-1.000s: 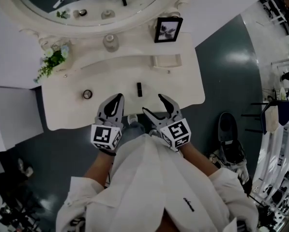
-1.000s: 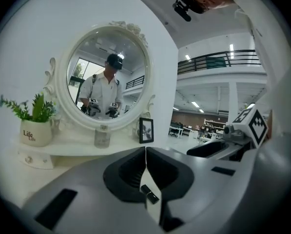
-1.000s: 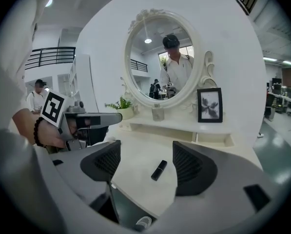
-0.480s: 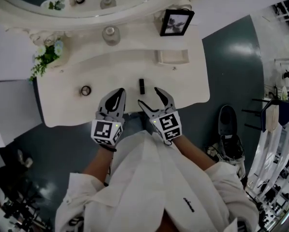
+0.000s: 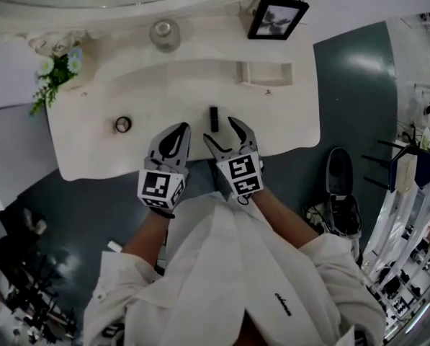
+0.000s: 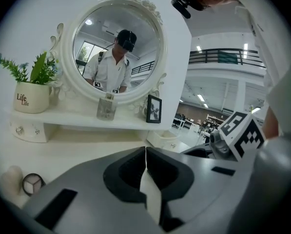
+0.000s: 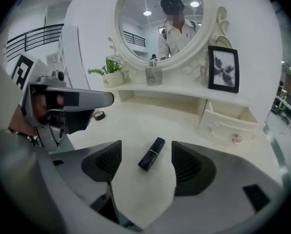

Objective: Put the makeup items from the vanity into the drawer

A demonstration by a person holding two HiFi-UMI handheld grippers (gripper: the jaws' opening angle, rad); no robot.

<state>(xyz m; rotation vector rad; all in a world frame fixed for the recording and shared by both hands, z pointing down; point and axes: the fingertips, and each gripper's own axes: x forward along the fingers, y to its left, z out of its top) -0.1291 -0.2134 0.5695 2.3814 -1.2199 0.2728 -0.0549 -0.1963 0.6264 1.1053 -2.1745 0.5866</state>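
Between my right gripper's (image 7: 146, 149) fingers it's wide open space. The 2 jaws are spread apart and hold nothing. A black lipstick (image 5: 214, 117) lies flat on the vanity top (image 5: 92, 146) just past the tips, lined up with the gap, and neither pad touches it.

My left gripper (image 6: 145, 152) is clenched, pads pressed together with nothing caught between them. It hovers right beside the right one over the front edge of the vanity.

Further out, a small round compact (image 5: 122, 125) sits on the top off to the left, well apart from both grippers. The little drawer (image 7: 225, 126) with 2 knobs is pulled open at the right, under the raised shelf, and I can't see anything inside it from my views. Up on the shelf there's a glass bottle (image 5: 164, 33) in the middle, a picture frame (image 5: 277, 18) to the right and a potted plant (image 6: 32, 89) at the left end. The round mirror (image 7: 160, 21) stands behind them all.
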